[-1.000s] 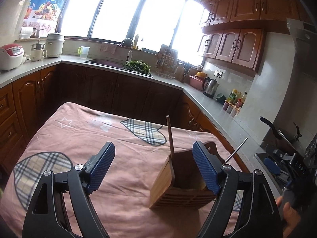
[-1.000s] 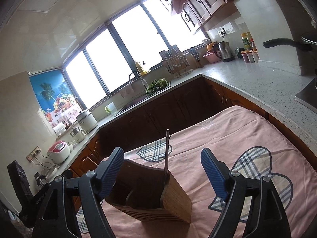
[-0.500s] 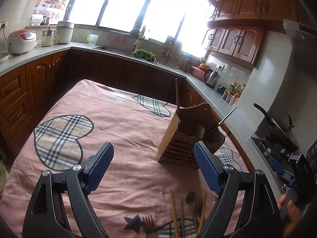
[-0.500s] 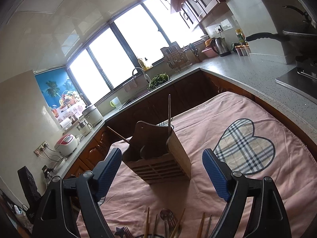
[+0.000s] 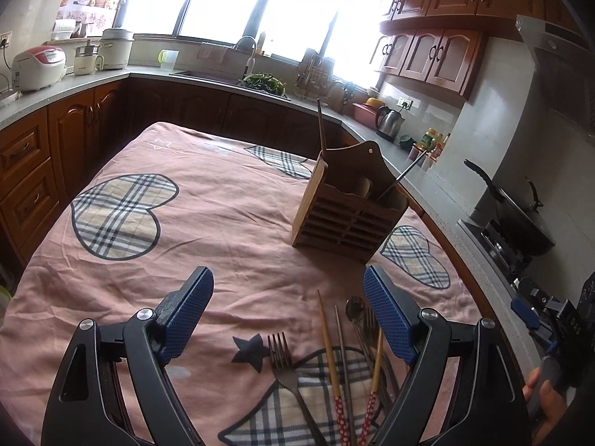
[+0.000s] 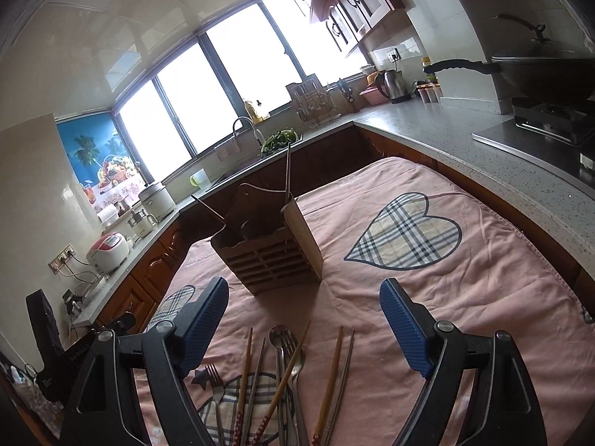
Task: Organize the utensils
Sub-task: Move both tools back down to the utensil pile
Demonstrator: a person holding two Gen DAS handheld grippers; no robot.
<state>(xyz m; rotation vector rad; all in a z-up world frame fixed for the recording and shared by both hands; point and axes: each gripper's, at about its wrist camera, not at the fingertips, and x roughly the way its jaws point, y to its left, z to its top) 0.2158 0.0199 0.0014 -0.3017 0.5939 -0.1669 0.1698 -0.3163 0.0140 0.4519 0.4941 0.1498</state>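
A wooden utensil holder [image 5: 347,206] stands on the pink cloth, also in the right wrist view [image 6: 269,249]; a chopstick and a metal rod stick out of it. Loose utensils lie on the near cloth: a fork [image 5: 286,364], wooden chopsticks [image 5: 329,349], metal chopsticks and a spoon [image 6: 279,336]. My left gripper [image 5: 288,312] is open and empty, above the cloth just left of the pile. My right gripper [image 6: 305,319] is open and empty, above the pile, short of the holder.
The pink cloth [image 5: 208,223] with plaid hearts covers the table. Kitchen counters [image 6: 438,126] wrap around it, with a sink, kettle [image 5: 388,119], rice cooker [image 5: 37,67] and a wok [image 6: 539,70] on the stove at right.
Both grippers have pulled back and tilted down from the holder. The holder now sits farther off and the loose utensils on the near cloth have come into view.
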